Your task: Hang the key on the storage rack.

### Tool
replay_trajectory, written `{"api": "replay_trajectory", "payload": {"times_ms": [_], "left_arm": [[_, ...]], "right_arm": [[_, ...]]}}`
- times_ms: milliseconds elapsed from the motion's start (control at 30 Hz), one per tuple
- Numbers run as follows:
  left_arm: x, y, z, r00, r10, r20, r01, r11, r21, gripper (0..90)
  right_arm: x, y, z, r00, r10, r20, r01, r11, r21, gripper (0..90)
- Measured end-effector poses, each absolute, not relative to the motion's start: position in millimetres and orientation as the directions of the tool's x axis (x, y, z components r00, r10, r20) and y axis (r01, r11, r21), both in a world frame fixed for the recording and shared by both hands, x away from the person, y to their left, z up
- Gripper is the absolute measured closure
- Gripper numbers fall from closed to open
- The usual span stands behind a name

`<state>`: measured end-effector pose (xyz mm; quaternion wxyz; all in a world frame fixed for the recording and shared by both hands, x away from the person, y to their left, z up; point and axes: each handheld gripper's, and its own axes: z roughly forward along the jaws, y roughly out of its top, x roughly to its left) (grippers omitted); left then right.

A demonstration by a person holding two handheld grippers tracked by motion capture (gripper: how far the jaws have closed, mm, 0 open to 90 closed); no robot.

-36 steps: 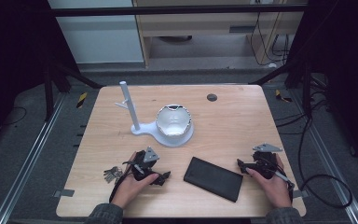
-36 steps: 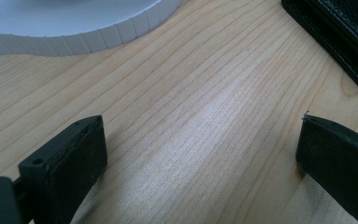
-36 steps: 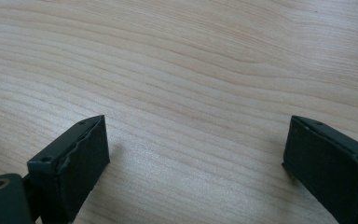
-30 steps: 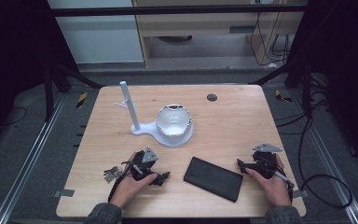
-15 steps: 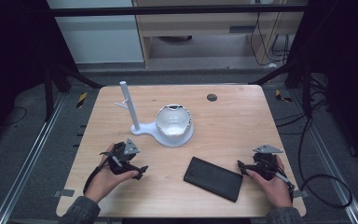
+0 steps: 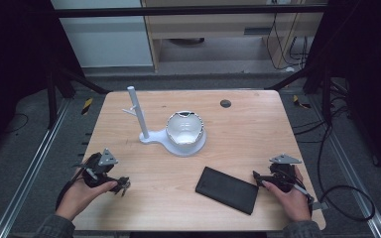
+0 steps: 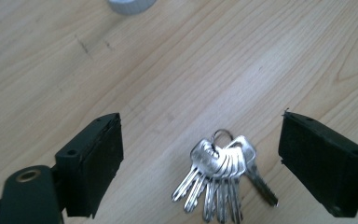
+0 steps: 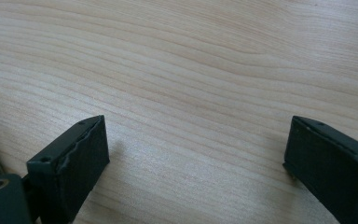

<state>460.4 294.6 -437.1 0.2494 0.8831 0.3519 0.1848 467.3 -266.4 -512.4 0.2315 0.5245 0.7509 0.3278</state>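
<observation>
Worktop (image 6: 258, 129) of light wood carries every item, listed here from largest to smallest. White stand (image 6: 176, 134) sits near the centre, with an upright post at its left and a bowl-shaped cup on its round base. Black flat case (image 6: 227, 189) lies at an angle on the near side, just beside the right claw (image 6: 256, 175). Left claw (image 6: 121, 184) is at the near left of the worktop, held in the person's left hand (image 6: 82, 196); its jaws stand wide apart, have just been closing slightly, and grip nothing. Right claw rests low over bare wood in the right hand (image 6: 290, 196), jaws likewise wide apart and empty. Bunch of keys (image 7: 223, 175) lies flat on the wood between the left claw's two jaws, clear of both pads, ring end pointing away from the claw, blades fanned toward it. Small dark disc (image 6: 225, 103) lies near the far edge, well apart from the rest.
</observation>
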Motion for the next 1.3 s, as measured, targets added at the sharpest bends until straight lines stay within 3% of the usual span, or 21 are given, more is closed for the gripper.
{"api": "replay_trajectory", "payload": {"times_ms": [267,467,633,1033,1300], "left_arm": [[456.7,307.4,-445.5,0.711,0.694,0.112,0.548,-0.647,0.53,18.5],[464.5,300.5,-457.5,0.766,0.634,0.104,0.548,-0.729,0.41,32.7],[467.3,298.4,-460.3,0.774,0.627,0.091,0.549,-0.735,0.397,41.6],[475.9,296.4,-468.8,0.787,0.614,0.06,0.559,-0.751,0.35,43.8],[476.0,292.6,-467.1,0.787,0.616,0.026,0.575,-0.748,0.333,63.7]], "right_arm": [[466.8,-266.5,-512.4,-0.344,0.939,-0.006,0.635,0.237,0.735,6.5],[466.5,-266.3,-512.3,-0.343,0.939,-0.003,0.636,0.234,0.736,6.5],[466.3,-266.2,-512.3,-0.344,0.939,-0.001,0.636,0.234,0.735,6.4],[465.9,-266.1,-512.5,-0.343,0.939,-0.006,0.634,0.236,0.736,6.5],[465.8,-266.0,-512.5,-0.344,0.939,-0.005,0.633,0.236,0.737,6.5]]}}
